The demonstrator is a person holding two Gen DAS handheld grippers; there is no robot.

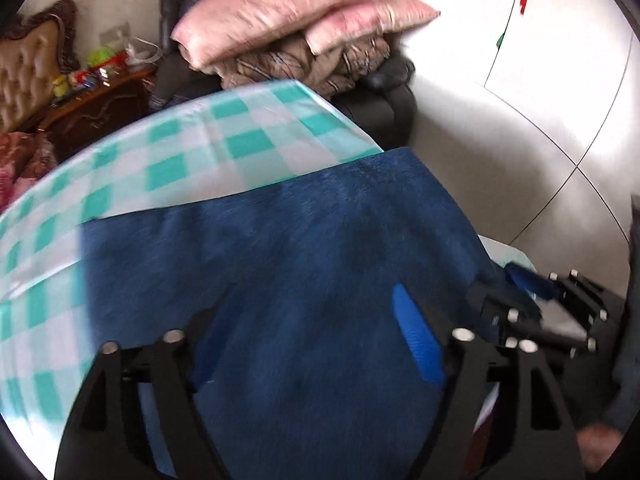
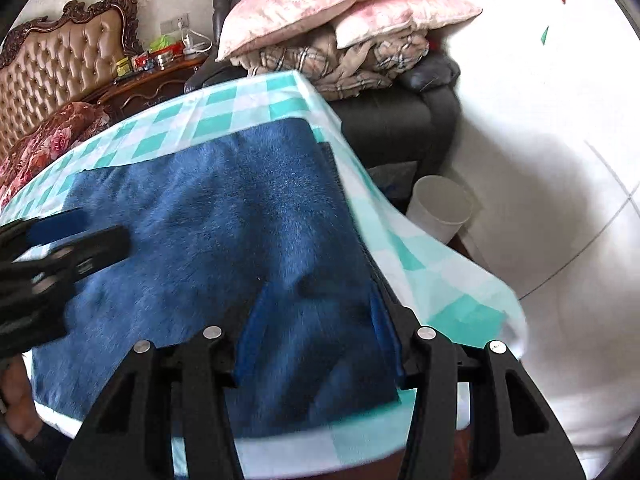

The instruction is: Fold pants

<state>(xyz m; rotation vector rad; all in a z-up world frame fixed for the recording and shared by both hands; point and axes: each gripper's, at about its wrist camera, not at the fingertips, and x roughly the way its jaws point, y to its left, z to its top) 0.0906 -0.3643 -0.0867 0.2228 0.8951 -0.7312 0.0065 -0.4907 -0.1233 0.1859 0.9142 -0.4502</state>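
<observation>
The dark blue fleece pants (image 2: 224, 216) lie folded flat on a table with a green and white checked cloth (image 2: 248, 96). They also fill the middle of the left wrist view (image 1: 280, 248). My left gripper (image 1: 312, 344) is open just above the pants, its blue pads (image 1: 418, 340) spread wide. It shows in the right wrist view at the left edge (image 2: 76, 236). My right gripper (image 2: 316, 328) is open over the near right part of the pants, close to the table's right edge. It shows in the left wrist view at the right (image 1: 532, 312).
A black armchair (image 2: 400, 120) behind the table holds pink pillows (image 2: 340, 4) and a plaid blanket. A white bin (image 2: 440, 208) stands on the floor at the right. A wooden nightstand (image 2: 152, 84) and tufted headboard (image 2: 60, 68) are at the back left.
</observation>
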